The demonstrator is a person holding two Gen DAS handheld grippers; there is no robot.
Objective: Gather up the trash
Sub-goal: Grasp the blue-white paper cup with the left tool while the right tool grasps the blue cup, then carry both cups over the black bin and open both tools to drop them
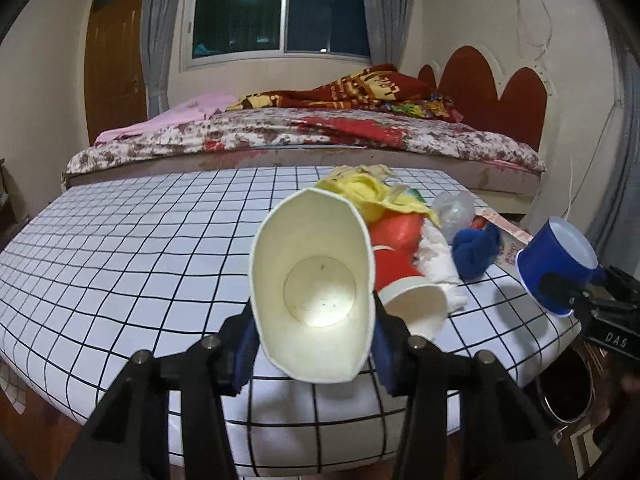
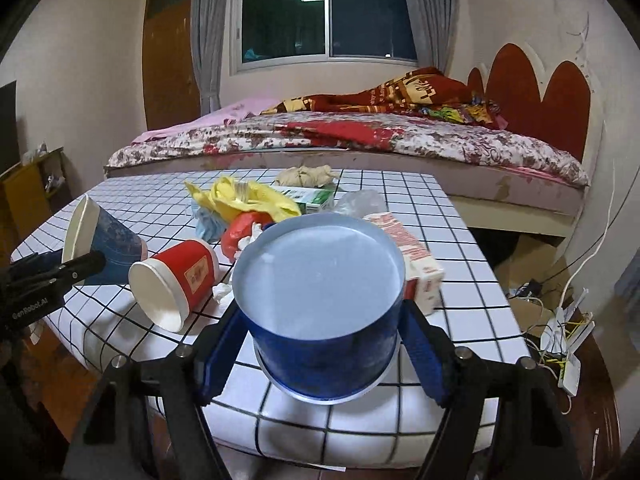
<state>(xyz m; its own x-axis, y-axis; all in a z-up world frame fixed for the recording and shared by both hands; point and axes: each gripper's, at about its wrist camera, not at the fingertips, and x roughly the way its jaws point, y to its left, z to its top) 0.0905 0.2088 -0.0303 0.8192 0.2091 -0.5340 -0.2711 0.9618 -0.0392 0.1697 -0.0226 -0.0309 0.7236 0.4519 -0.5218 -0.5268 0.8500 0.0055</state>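
Observation:
My left gripper (image 1: 314, 344) is shut on a paper cup (image 1: 312, 288), which is squashed oval, its white inside facing the camera. From the right wrist view that cup (image 2: 104, 244) shows a blue-grey outside at the left, held off the table. My right gripper (image 2: 322, 356) is shut on a blue tub (image 2: 320, 280) with a pale inside, also lifted; it appears at the right as the blue tub (image 1: 560, 264). On the grid-pattern table (image 1: 120, 260) lie a red paper cup (image 2: 176, 280) on its side, a yellow bag (image 2: 248, 200), white tissue (image 1: 436, 264) and a blue cloth ball (image 1: 476, 248).
A red-and-white carton (image 2: 420, 264), a green box (image 2: 312, 196), clear plastic (image 2: 360, 200) and crumpled brown paper (image 2: 306, 176) sit further back. A bed (image 2: 360, 140) stands behind the table. A dark round bin (image 1: 564, 396) is below the table's right edge. Cables and a power strip (image 2: 568, 364) lie on the floor.

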